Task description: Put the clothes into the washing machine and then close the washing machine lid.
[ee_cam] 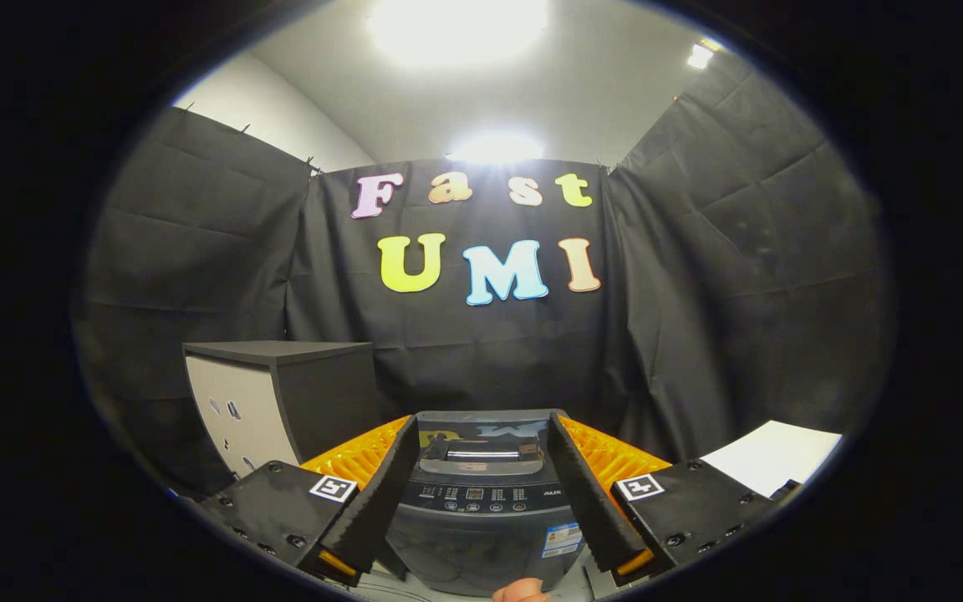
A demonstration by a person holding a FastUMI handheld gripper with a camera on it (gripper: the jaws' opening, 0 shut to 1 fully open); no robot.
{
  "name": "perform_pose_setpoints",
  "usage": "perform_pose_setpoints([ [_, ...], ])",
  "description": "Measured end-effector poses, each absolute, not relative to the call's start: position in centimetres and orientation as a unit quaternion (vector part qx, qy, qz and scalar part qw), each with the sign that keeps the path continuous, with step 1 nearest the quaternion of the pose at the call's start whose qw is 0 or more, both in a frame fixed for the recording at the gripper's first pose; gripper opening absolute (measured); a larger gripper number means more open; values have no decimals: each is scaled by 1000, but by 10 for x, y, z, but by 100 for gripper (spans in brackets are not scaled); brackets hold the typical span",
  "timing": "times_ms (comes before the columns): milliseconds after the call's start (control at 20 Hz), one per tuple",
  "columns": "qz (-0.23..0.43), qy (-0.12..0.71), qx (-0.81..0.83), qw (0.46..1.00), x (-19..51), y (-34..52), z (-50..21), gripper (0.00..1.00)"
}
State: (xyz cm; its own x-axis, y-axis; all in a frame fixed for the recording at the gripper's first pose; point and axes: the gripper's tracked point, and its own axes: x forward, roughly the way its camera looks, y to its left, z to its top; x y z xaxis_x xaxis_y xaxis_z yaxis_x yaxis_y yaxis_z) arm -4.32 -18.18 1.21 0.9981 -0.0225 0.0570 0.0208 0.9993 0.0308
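A dark grey top-loading washing machine (pixel 481 510) stands just ahead of me, seen between my two fingers. Its glossy lid (pixel 481 431) lies flat and closed, with a handle (pixel 481 456) at the front and a control panel (pixel 481 497) below it. My gripper (pixel 481 489) is open, its fingers spread wide to either side of the machine's top and holding nothing. A small piece of something peach-coloured (pixel 522 592) peeks in below the machine front; I cannot tell what it is.
A cabinet (pixel 281 401) with a dark top and pale front stands to the left of the machine. A white flat surface (pixel 774 456) lies to the right. Black cloth walls close the booth behind and at both sides.
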Motion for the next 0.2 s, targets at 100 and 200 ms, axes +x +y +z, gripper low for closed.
perform_pose_setpoints([
  [100, -12, -30, 15, 999, -45, -182, 13, 97],
  [200, -10, -31, 17, 999, -46, -181, 15, 97],
])
